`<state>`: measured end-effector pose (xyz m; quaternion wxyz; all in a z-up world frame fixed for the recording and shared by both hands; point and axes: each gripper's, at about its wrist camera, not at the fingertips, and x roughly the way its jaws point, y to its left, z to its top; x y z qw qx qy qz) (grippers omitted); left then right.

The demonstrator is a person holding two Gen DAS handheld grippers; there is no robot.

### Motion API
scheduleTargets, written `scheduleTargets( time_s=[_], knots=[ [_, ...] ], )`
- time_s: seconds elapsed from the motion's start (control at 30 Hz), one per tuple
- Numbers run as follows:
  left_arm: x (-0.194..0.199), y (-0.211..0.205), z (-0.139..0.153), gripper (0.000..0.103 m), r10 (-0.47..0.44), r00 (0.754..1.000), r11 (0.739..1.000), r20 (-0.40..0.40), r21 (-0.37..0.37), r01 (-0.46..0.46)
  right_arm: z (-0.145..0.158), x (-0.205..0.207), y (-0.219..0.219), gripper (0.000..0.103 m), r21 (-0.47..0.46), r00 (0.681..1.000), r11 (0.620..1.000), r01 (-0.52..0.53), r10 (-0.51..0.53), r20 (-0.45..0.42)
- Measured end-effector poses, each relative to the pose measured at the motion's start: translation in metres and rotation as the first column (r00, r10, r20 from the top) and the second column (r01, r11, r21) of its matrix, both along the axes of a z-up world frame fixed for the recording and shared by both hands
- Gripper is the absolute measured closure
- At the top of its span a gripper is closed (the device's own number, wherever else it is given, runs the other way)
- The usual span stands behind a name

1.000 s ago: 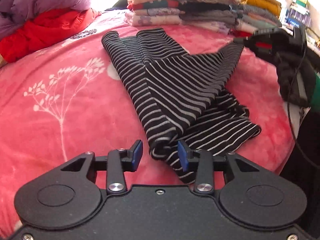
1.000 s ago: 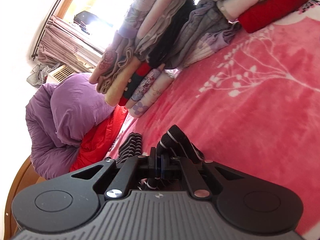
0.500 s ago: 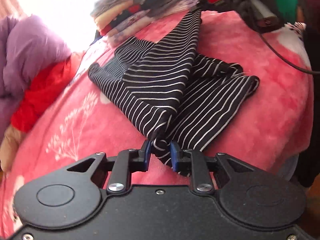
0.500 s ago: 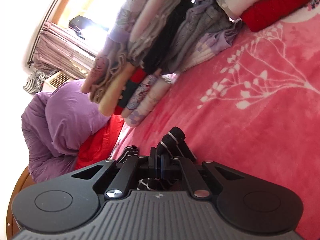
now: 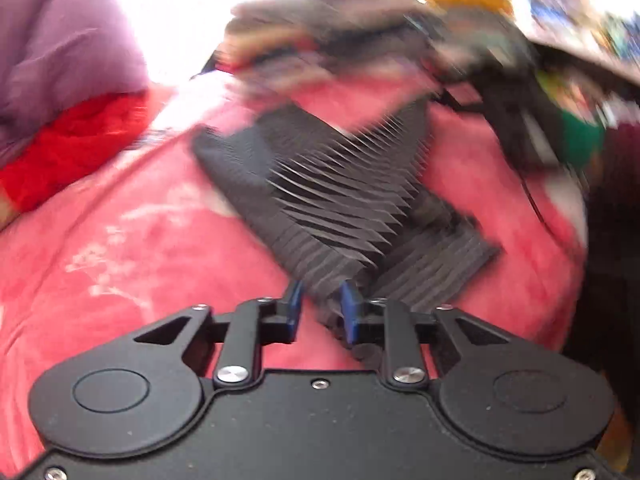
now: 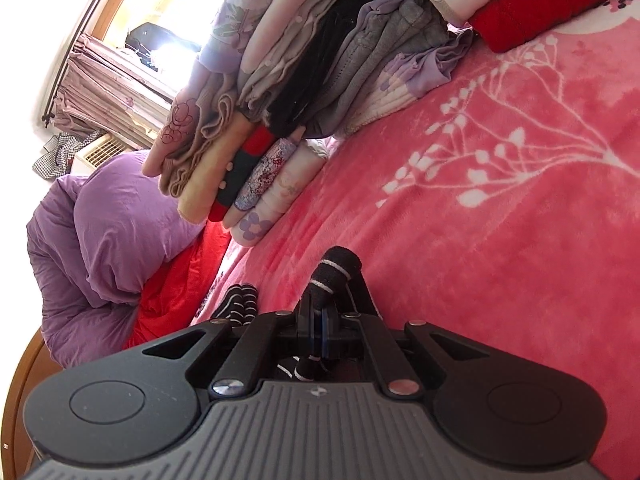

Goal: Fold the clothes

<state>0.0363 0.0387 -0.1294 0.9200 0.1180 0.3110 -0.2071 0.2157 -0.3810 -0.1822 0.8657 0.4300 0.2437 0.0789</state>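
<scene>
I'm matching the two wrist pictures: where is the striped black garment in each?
Left wrist: striped black garment lies centre on the pink blanket, near corner between the left hand-held gripper pads.
Right wrist: a bunched fold low centre, clamped in the right hand-held gripper.
Shared landmark: purple duvet.

garment (image 5: 344, 200) — black, white stripes | blanket (image 6: 500, 240) — pink, white sprigs | duvet (image 6: 104, 224) — seemingly purple

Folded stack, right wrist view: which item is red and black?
The red-and-black folded piece, low in the folded stack, between a cream item and a purple-speckled one.
</scene>
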Motion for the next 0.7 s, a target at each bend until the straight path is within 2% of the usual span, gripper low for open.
scheduleTargets(
  time_s=[0.1,0.23,0.3,0.33,0.37,0.4,0.43,0.5,0.57,0.7],
  knots=[
    [0.012,0.018,0.002,0.096,0.109,0.994,0.991,-0.005,-0.081,-0.109,-0.001,-0.001,-0.001,0.097,0.003,1.0,1.0,-0.001,0.001,-0.003],
    [0.015,0.001,-0.013,0.097,0.068,0.997,0.992,-0.034,-0.102,-0.071,-0.002,-0.002,-0.002,0.097,0.004,1.0,1.0,-0.003,0.003,-0.008],
    [0.019,-0.013,-0.026,0.097,0.02,0.999,0.999,-0.049,-0.041,-0.022,-0.002,-0.003,-0.002,0.097,0.006,1.0,1.0,-0.004,0.004,-0.007],
    [0.019,-0.02,-0.036,0.097,0.01,0.998,0.999,-0.059,0.037,-0.008,-0.001,-0.003,-0.002,0.097,0.007,1.0,1.0,-0.006,0.006,-0.006],
    [0.022,-0.029,-0.049,0.097,0.018,0.998,0.989,-0.062,0.147,-0.008,-0.001,-0.003,-0.002,0.097,0.007,1.0,1.0,-0.009,0.009,-0.004],
    [0.024,-0.033,-0.059,0.098,0.03,0.998,0.976,-0.055,0.219,-0.017,0.0,-0.004,-0.001,0.097,0.008,1.0,1.0,-0.013,0.013,-0.003],
    [0.026,-0.032,-0.06,0.102,0.031,0.997,0.979,-0.069,0.204,-0.017,0.001,-0.005,-0.001,0.097,0.008,1.0,1.0,-0.018,0.018,-0.001],
    [0.026,-0.019,-0.046,0.102,0.034,0.997,0.994,-0.074,0.108,-0.025,0.003,-0.006,0.0,0.097,0.007,0.999,0.999,-0.033,0.033,0.004],
    [0.025,-0.003,-0.032,0.102,0.076,0.996,0.997,-0.05,0.034,-0.074,0.006,-0.008,0.003,0.097,-0.011,0.999,0.999,-0.048,0.048,0.01],
    [0.034,0.022,-0.017,0.102,0.159,0.986,0.978,-0.049,-0.129,-0.164,0.009,-0.013,0.001,0.097,-0.019,0.998,0.998,-0.062,0.062,0.017]
  ],
)
